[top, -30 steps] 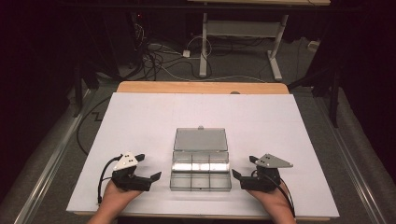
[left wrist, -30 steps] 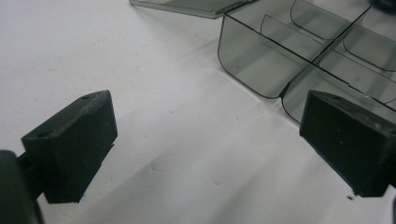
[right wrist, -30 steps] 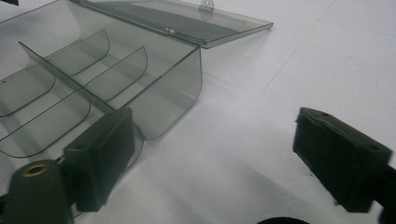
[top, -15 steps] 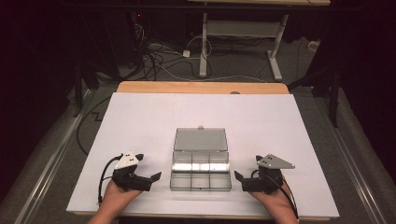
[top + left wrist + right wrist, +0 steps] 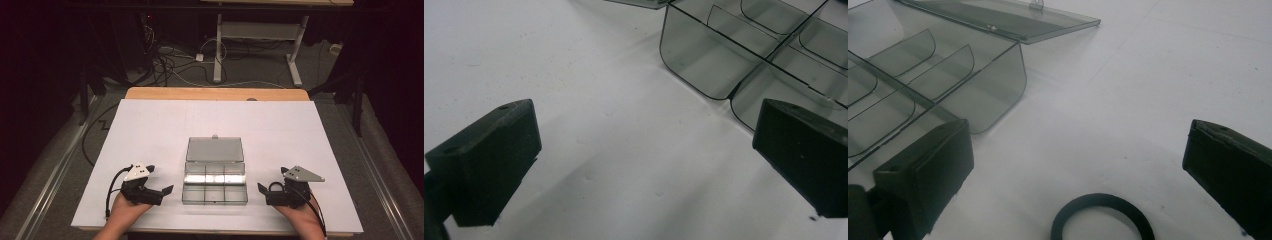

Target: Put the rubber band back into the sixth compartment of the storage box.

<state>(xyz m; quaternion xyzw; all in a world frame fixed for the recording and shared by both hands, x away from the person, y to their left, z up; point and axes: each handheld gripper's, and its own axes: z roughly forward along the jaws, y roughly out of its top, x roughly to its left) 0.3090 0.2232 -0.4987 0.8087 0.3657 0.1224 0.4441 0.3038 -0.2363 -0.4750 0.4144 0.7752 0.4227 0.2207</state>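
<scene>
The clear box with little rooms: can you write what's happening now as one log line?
clear box: lid open, flat on table | left gripper: open, beside box | right gripper: open, black ring between jaws, not held

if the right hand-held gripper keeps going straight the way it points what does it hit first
Probably the black ring lying on the white table between its open jaws. Beyond that, the right hand-held gripper would likely meet the side wall of the open clear compartment box, though depth is unclear.
</scene>
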